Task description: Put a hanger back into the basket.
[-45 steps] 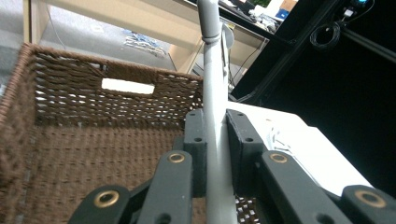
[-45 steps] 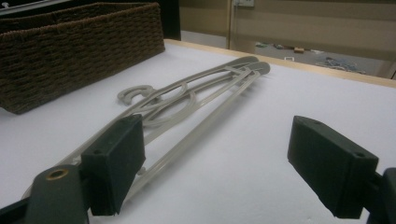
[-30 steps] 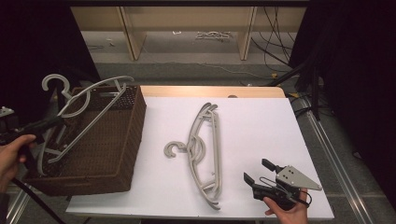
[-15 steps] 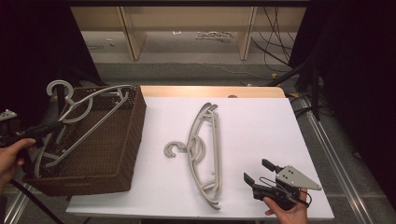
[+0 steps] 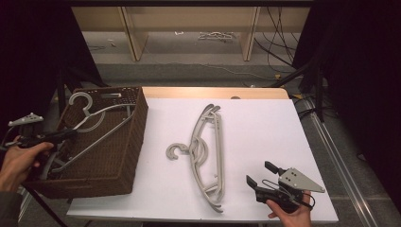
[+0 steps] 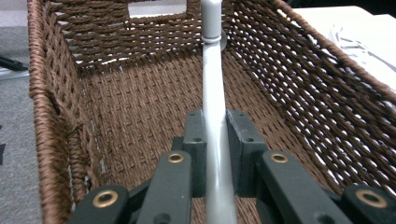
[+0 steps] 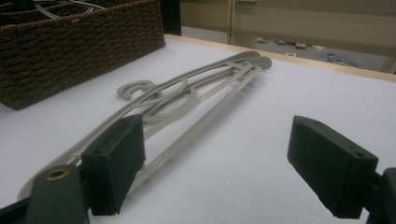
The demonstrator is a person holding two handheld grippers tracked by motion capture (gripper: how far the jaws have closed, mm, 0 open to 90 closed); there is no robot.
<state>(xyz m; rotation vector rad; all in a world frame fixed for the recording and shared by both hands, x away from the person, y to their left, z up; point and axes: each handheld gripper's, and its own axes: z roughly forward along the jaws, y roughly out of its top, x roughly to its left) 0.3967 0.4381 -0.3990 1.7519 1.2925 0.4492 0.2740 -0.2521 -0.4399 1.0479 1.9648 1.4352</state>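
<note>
At the white table (image 5: 265, 127), we read no brand, label or writing on anything in view. The tabletop is smooth and matte, edged at the far side by a strip of pale wood. On its left end stands the brown wicker basket (image 5: 127, 142), a deep rectangular box of coarse woven strands with a cut-out handle slot in its far wall.

Inside the basket lies a grey hanger (image 5: 97, 125), slim and smooth, its hook resting near the far left rim; a second ago that hook stood above the rim, and since then we have lowered the whole frame down between the walls. Our left gripper (image 6: 217, 154) is clenched on the hanger's bar, the grey rod running straight up between its black pads in the left gripper view.

Mid-table lies the stack of grey plastic hangers (image 5: 208, 151), curved shoulders nested together, the hook pointing toward the basket. It has not shifted.

At the near right corner our right gripper (image 5: 261, 174) rests in the right hand (image 5: 289, 215), jaws released and wide apart, grasping nothing, just beside the stack's near end. It sits where it did before.
</note>
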